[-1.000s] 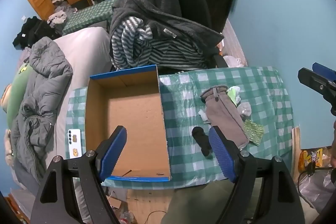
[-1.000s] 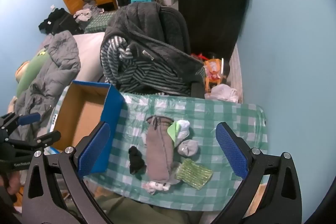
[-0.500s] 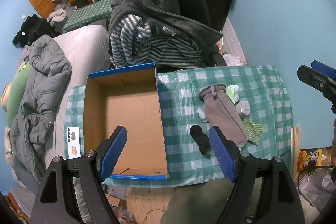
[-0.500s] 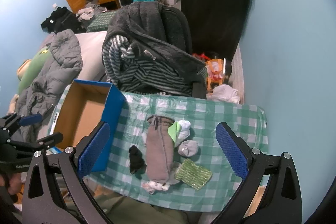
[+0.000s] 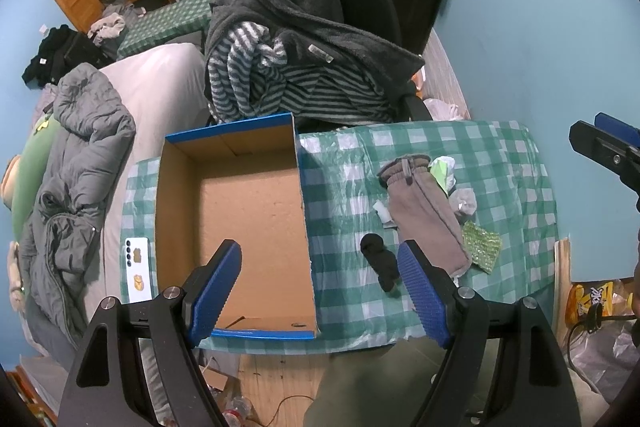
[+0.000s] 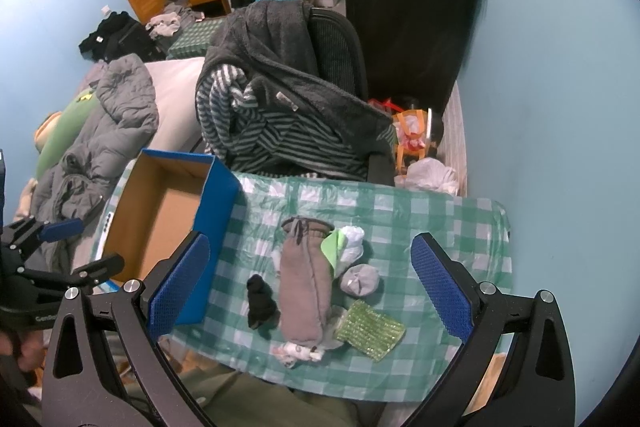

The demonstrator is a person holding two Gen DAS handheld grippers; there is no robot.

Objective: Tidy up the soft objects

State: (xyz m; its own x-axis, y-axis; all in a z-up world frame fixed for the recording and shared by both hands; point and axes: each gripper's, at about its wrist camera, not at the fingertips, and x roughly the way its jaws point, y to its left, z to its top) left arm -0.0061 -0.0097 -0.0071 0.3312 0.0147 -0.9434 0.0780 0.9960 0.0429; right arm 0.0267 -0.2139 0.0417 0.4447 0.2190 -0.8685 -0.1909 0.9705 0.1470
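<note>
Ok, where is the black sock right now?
In both views the black sock lies on the checked tablecloth, between the blue cardboard box and the long grey sock.

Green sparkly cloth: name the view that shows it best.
The right wrist view. There the green sparkly cloth lies whole and central beside the grey-brown mitten. In the left wrist view the cloth is smaller, off to the right, its edge tucked under the mitten.

Each gripper, left (image 5: 320,291) and right (image 6: 308,285), has black triangular-cutout arms, silver screws and blue ribbed finger pads (image 6: 179,281).
</note>
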